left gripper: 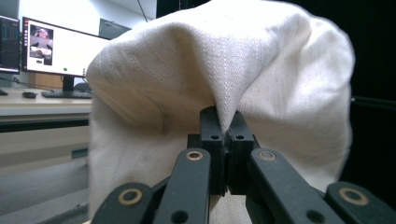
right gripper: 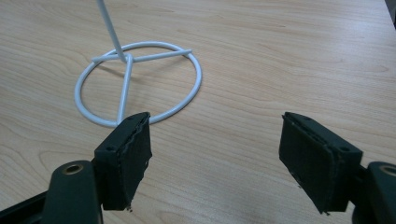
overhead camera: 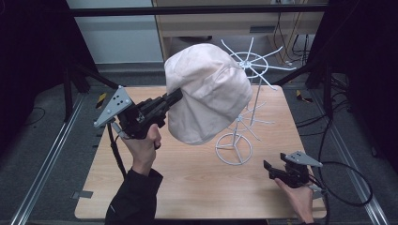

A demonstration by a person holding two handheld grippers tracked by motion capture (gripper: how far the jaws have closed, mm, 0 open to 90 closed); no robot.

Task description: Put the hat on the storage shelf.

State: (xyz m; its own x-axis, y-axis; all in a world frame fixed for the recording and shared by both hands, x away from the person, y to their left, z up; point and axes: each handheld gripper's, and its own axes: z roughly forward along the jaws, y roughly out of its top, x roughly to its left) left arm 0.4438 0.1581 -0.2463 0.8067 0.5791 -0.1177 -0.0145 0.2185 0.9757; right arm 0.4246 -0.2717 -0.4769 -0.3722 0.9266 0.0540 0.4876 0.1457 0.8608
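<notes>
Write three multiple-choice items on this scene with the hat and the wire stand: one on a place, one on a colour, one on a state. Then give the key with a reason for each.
1. Where is the hat?
A. Flat on the table
B. Held in the air above the table
C. Seated on the stand's top

2. What colour is the wire stand?
A. White
B. Black
C. Red

3. How do the jaws of the right tool stand?
A. Closed on the stand's ring
B. Closed on the hat
C. Open, with nothing between them

Key:
1 B: the high view shows the left tool pinching a fold of the hat's cloth and holding it clear of the table, beside the stand's spoked top.
2 A: its ring base, pole and spokes are all white.
3 C: the right gripper view shows the two pads wide apart over bare wood, short of the ring.
</notes>
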